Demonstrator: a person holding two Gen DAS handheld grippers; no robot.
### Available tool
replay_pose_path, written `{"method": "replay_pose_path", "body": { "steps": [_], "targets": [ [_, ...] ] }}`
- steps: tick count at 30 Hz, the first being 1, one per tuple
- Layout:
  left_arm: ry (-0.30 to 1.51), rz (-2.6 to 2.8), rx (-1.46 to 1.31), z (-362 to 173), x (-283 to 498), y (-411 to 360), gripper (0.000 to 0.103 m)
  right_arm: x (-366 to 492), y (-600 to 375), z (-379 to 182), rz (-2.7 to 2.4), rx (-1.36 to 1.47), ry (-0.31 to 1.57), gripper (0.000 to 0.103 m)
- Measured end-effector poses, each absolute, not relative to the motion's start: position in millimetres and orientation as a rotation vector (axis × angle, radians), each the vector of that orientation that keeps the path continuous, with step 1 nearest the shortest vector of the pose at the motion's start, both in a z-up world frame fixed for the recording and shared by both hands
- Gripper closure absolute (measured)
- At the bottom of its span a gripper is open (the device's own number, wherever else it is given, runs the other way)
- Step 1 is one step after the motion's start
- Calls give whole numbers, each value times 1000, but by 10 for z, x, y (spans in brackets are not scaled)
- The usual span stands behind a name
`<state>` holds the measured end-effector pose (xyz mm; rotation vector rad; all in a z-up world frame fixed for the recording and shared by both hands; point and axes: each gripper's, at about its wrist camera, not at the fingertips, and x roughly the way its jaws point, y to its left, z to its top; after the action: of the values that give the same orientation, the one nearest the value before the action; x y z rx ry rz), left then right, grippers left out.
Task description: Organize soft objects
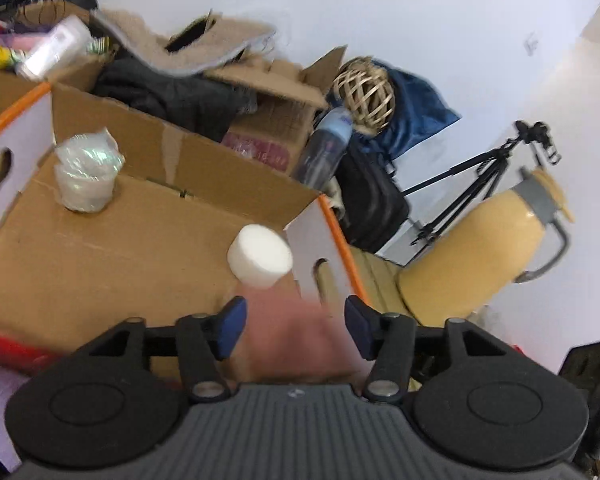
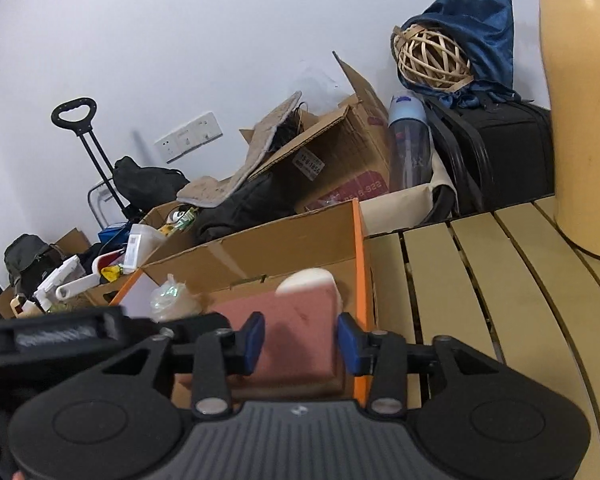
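Cardboard box (image 1: 112, 248) with orange-edged end panels holds, from left to right in the left wrist view, a crinkled plastic bundle (image 1: 86, 176), a white foam cylinder (image 1: 260, 256) and a blurred pink sponge block (image 1: 296, 332). The left gripper (image 1: 296, 330) is spread wide around the block without visibly pressing it. In the right wrist view the right gripper (image 2: 298, 346) also stands spread, its blue pads (image 2: 252, 342) flanking the pink sponge block (image 2: 296, 320) inside the box, beside the slatted yellow bench (image 2: 460, 280).

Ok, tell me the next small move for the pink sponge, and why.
Probably draw both hand-held grippers back. The pink sponge already lies in the cardboard box near the white foam cylinder, and the left hand-held gripper and right hand-held gripper look open around it.
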<state>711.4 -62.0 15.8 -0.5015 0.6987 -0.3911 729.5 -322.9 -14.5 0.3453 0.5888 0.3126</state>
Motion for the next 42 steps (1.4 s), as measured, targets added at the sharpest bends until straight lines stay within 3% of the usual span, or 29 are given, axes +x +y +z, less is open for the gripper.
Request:
{"method": "replay_pose_path", "body": {
  "steps": [7,9,17,23,30,42],
  "targets": [
    [556,-366,-314,685,5929,-265,32,6471,-3244,389,284,235,475,52],
    [495,-310,-201,739,5507,-197,24,6085,-3229,527,286,171,433,47],
    [336,-69,34,576,3816,199,12,4473,-3121,602,318,8,338,20],
    [272,14,88,388,2727,272,3,3364,-2902,389,337,-65,294,4],
    [208,62,46,139,1921,114,0,2412,-2794,15,327,-8,294,0],
    [249,41,36,56,2045,131,0,2329,-2605,-86,343,-31,304,1]
  ]
}}
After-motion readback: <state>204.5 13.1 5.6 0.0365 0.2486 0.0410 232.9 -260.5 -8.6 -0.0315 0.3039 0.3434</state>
